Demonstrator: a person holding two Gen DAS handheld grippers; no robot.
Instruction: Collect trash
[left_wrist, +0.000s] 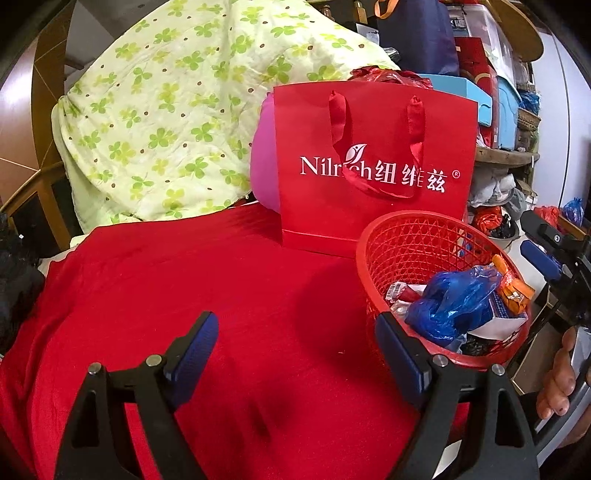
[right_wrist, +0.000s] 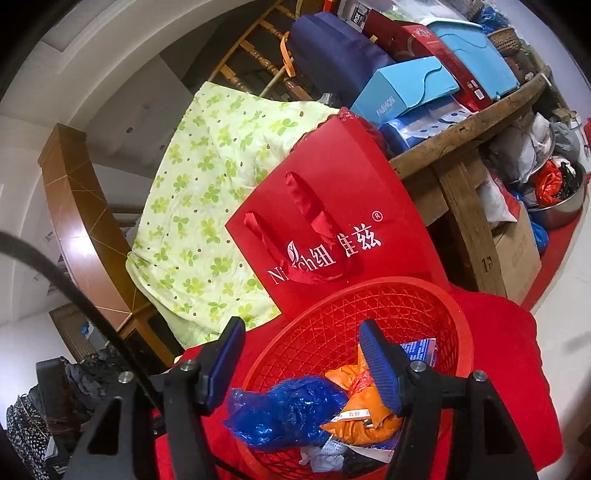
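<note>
A red mesh basket (left_wrist: 406, 221) (right_wrist: 369, 288) stands on a red cloth (left_wrist: 221, 277) and holds trash: a crumpled blue plastic bag (left_wrist: 450, 302) (right_wrist: 291, 410), an orange wrapper (left_wrist: 515, 288) (right_wrist: 364, 406) and a white and blue carton (left_wrist: 502, 317). My left gripper (left_wrist: 297, 350) is open over the bare cloth, left of the basket, with its right pad near the basket's rim. My right gripper (right_wrist: 303, 363) (left_wrist: 543, 243) hangs open above the basket with nothing between its pads.
A red paper gift bag (left_wrist: 369, 122) (right_wrist: 332, 184) stands behind the basket. A clover-print quilt (left_wrist: 166, 110) and a pink cushion (left_wrist: 264, 166) lie beyond. A wooden shelf (right_wrist: 461, 122) carries blue boxes (right_wrist: 406, 88). A person's hand (left_wrist: 557, 376) shows at the right.
</note>
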